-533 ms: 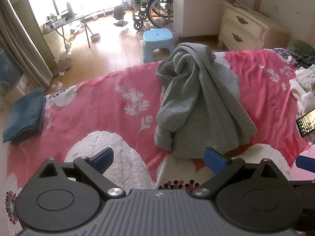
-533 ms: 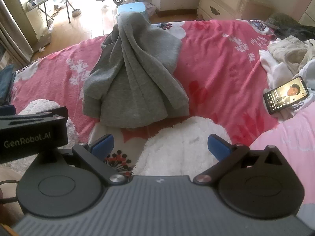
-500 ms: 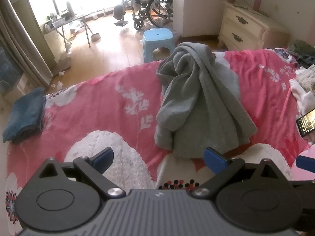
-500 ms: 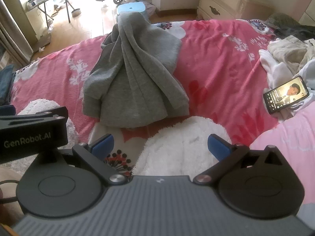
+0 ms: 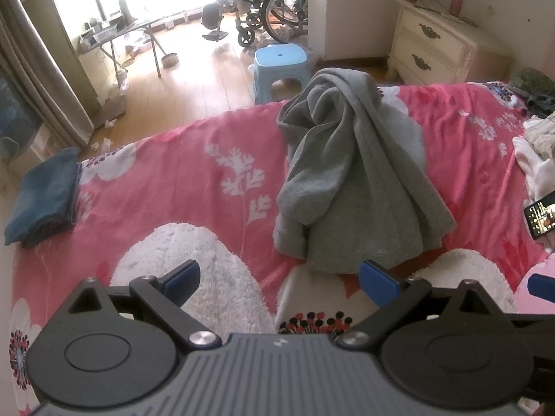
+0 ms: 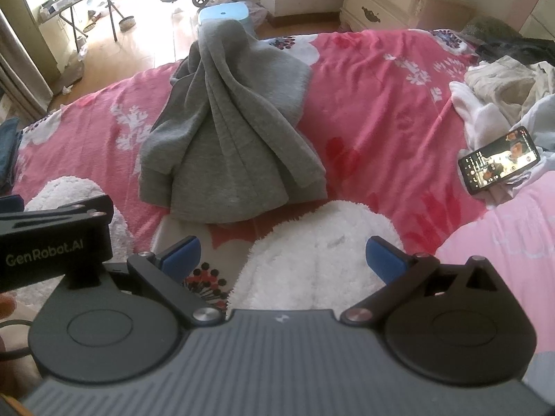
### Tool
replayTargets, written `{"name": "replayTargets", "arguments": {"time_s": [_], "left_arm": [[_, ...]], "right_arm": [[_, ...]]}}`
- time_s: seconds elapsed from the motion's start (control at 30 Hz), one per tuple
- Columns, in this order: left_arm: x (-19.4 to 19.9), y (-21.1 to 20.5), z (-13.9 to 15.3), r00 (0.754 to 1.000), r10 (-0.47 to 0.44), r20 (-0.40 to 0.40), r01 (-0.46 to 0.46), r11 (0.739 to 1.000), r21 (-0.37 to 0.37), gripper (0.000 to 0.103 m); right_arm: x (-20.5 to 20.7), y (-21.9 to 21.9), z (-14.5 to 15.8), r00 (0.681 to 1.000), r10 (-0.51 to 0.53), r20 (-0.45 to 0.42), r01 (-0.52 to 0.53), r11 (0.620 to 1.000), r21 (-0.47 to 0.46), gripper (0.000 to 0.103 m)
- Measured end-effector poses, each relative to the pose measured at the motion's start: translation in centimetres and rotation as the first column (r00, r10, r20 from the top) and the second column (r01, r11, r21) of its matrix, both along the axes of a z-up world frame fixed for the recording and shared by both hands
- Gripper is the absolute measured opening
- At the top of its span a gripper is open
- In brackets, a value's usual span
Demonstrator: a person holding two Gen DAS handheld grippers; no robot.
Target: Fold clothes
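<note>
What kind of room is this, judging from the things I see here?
Most likely a bedroom in a home: a bed with a pink floral blanket, a cream nightstand beside it, and a crumpled grey garment lying on the blanket.

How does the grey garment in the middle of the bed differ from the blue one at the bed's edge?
The grey garment lies crumpled and bunched in loose folds; the blue garment is already folded into a flat, neat stack. The grey one sits mid-bed, just ahead of the open left hand-held gripper; the blue one sits off at the edge. Both rest on the pink floral bedspread.
</note>
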State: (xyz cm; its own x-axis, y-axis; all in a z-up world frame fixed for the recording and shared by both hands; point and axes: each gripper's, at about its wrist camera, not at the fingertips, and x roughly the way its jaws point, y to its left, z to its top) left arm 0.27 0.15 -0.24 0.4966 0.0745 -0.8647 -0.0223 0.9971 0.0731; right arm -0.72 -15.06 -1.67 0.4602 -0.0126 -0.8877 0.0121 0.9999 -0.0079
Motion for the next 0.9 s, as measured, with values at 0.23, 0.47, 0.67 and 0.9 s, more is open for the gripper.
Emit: {"name": "replayTargets", "arguments": {"time_s": [0.23, 0.47, 0.67, 0.9], "left_arm": [[0.0, 0.1, -0.2, 1.0, 0.009, -0.003, -0.009, 1.0, 0.003, 0.099], [0.1, 0.5, -0.1, 1.0, 0.023, 0.002, -0.023, 1.0, -0.001, 0.099], [0.2, 0.8, -0.1, 0.999, 0.054, 0.001, -0.054, 0.999, -0.002, 0.099], [0.3, 1.1, -0.2, 0.998, 0.061, -0.003, -0.061, 0.998, -0.01, 0.099]], "right_arm": [[0.0, 0.0, 0.0, 1.0, -0.001, 0.0, 0.001, 1.0, 0.002, 0.102], [0.1, 0.2, -0.1, 1.0, -0.001, 0.0, 0.001, 1.0, -0.004, 0.102], [0.2, 0.5, -0.1, 1.0, 0.004, -0.001, -0.004, 1.0, -0.011, 0.102], [0.2, 0.8, 0.0, 1.0, 0.01, -0.001, -0.01, 1.0, -0.023, 0.102]]}}
